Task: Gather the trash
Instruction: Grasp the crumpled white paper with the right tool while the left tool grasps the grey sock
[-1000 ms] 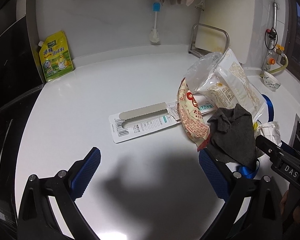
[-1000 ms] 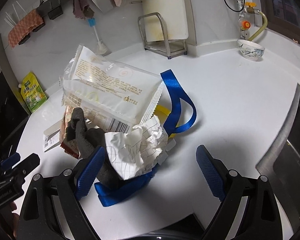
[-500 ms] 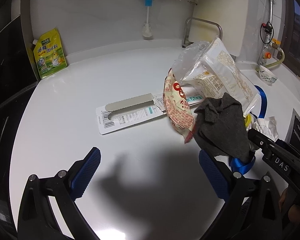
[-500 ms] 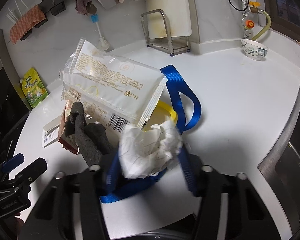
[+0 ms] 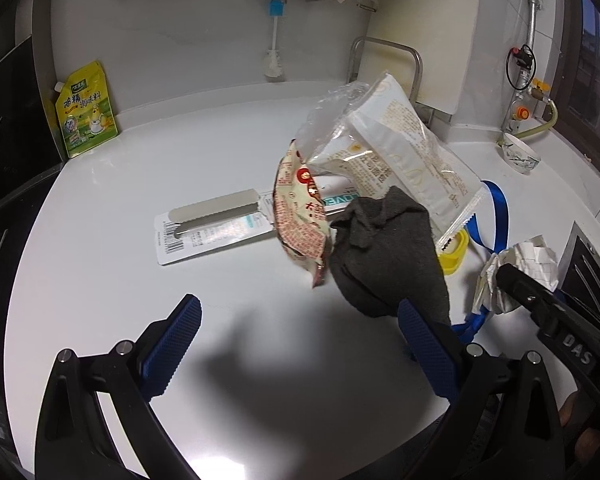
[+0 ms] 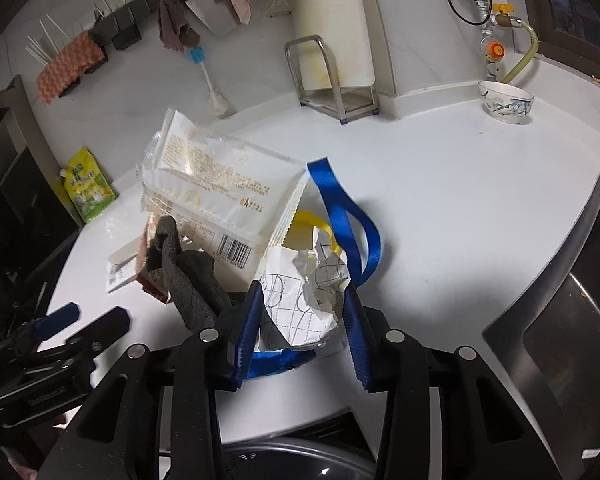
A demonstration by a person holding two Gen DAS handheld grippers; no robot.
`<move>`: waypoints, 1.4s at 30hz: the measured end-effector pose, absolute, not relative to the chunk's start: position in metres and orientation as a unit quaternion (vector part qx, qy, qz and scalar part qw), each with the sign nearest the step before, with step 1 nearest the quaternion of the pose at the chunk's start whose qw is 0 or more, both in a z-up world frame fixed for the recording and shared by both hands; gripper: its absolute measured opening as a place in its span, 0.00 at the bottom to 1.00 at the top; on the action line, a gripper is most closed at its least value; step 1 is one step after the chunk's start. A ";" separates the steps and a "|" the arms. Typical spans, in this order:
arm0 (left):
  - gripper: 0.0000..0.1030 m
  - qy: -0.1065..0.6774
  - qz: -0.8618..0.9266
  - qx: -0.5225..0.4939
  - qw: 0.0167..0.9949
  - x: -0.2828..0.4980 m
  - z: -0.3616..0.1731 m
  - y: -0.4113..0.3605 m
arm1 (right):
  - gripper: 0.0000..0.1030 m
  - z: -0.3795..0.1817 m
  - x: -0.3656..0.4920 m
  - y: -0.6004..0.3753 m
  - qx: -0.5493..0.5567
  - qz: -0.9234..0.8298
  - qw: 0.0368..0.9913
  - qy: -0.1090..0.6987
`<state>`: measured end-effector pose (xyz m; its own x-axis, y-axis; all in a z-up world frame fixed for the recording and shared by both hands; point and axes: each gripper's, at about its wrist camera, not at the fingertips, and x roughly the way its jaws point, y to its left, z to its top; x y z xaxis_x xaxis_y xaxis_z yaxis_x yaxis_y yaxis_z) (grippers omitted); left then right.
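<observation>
A yellow bag with blue handles [image 6: 342, 220] stands on the white counter, stuffed with a white snack wrapper [image 6: 220, 184], a red printed wrapper [image 5: 300, 216] and a dark grey cloth [image 5: 384, 252]. My right gripper [image 6: 304, 332] is shut on a crumpled sheet of checked paper [image 6: 308, 280] at the bag's near edge; the paper also shows in the left wrist view [image 5: 520, 272]. My left gripper [image 5: 300, 344] is open and empty, low over the counter left of the bag. A flat knife package [image 5: 212, 228] lies on the counter behind the bag.
A yellow seasoning pouch [image 5: 86, 110] leans on the back wall at left. A metal rack with a cutting board [image 6: 332, 80] and a bowl [image 6: 506, 102] stand at the back right. A steel sink [image 6: 564, 320] is at the right edge.
My right gripper has closed on the crumpled checked paper at the bag. The left gripper stays open and has shifted only slightly.
</observation>
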<state>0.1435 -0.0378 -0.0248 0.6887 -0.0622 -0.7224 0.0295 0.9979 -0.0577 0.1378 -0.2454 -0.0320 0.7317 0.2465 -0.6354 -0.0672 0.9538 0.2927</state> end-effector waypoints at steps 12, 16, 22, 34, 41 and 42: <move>0.94 0.397 0.001 -0.025 0.917 0.154 -0.031 -0.066 | 0.38 -0.029 0.128 -0.280 0.151 0.091 0.923 0.341; 0.94 0.398 0.015 -0.035 0.916 0.158 -0.036 -0.075 | 0.38 -0.029 0.126 -0.290 0.159 0.081 0.923 0.340; 0.94 0.379 0.020 -0.057 0.923 0.156 -0.036 -0.084 | 0.38 -0.028 0.119 -0.300 0.163 0.079 0.926 0.330; 0.77 0.370 0.033 -0.043 0.927 0.171 -0.043 -0.100 | 0.38 -0.030 0.115 -0.310 0.173 0.078 0.927 0.325; 0.37 0.389 -0.003 -0.052 0.920 0.171 -0.049 -0.102 | 0.38 -0.029 0.113 -0.309 0.170 0.083 0.927 0.324; 0.34 0.389 -0.007 -0.052 0.920 0.170 -0.047 -0.102 | 0.38 -0.029 0.113 -0.308 0.170 0.084 0.927 0.324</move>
